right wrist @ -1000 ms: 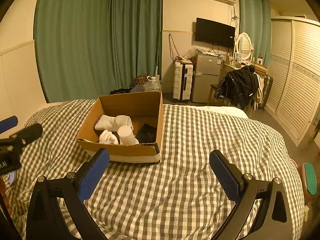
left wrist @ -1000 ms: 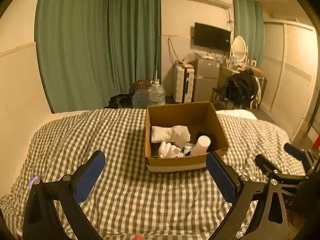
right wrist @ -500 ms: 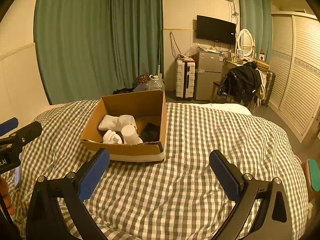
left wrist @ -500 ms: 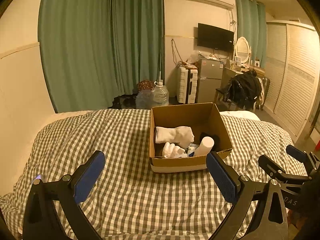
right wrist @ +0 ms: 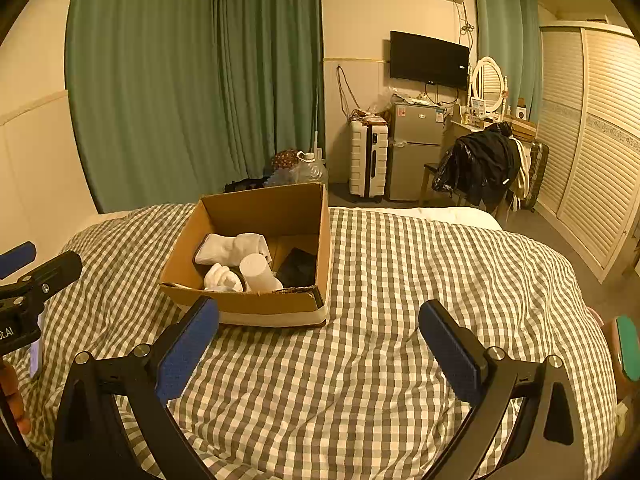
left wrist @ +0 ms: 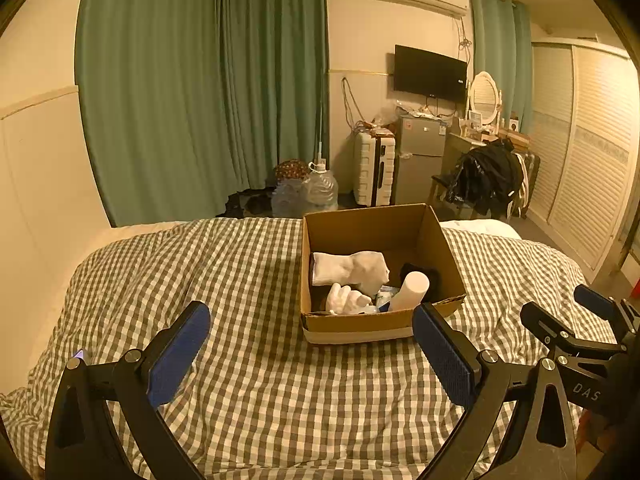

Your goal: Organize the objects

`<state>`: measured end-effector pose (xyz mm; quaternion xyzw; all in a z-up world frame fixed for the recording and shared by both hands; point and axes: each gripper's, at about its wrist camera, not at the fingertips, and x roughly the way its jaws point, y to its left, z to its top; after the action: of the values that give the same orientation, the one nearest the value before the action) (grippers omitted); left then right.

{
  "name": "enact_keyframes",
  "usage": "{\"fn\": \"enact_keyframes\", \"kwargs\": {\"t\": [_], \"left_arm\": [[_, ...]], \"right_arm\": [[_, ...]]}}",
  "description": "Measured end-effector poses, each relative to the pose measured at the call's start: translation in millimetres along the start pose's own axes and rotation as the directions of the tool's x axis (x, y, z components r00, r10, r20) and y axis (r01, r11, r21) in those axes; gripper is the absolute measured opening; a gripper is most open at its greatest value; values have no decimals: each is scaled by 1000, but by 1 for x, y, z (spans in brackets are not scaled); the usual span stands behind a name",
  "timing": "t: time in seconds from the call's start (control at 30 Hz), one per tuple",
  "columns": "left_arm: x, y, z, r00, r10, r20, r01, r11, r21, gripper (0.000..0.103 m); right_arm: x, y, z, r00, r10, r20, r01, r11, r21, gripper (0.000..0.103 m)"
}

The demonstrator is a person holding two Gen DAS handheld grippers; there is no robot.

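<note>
An open cardboard box (left wrist: 360, 326) sits on the checked bed cover (left wrist: 256, 380). It holds folded white socks (left wrist: 348, 266), a white bundle (left wrist: 344, 300), a white cylinder (left wrist: 410, 290) and a dark item (left wrist: 420, 270). The box also shows in the right wrist view (right wrist: 260, 308), with the socks (right wrist: 232, 248) and the cylinder (right wrist: 258, 272) inside. My left gripper (left wrist: 310, 338) is open and empty, held back from the box's near side. My right gripper (right wrist: 318, 330) is open and empty, just right of the box.
The bed cover (right wrist: 400, 320) spreads wide to the right of the box. Beyond the bed stand green curtains (left wrist: 208, 88), water jugs (left wrist: 316, 192), a white suitcase (left wrist: 374, 168), a small fridge (left wrist: 418, 160) and a chair with dark clothes (left wrist: 486, 178). Louvred wardrobe doors (right wrist: 592, 140) line the right wall.
Both grippers have drawn back and up from the box, which now looks a little smaller and farther. Both stay open and empty.
</note>
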<state>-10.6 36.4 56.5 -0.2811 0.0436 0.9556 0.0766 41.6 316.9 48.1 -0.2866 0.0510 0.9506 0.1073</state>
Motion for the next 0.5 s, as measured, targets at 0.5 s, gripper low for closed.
{"fn": "enact_keyframes", "kwargs": {"t": [0.5], "left_arm": [[2,0,-2,1000,1,-6,-1,1000,8,103]], "right_arm": [[2,2,-1,1000,5,-8,-5,1000,-7,100]]}}
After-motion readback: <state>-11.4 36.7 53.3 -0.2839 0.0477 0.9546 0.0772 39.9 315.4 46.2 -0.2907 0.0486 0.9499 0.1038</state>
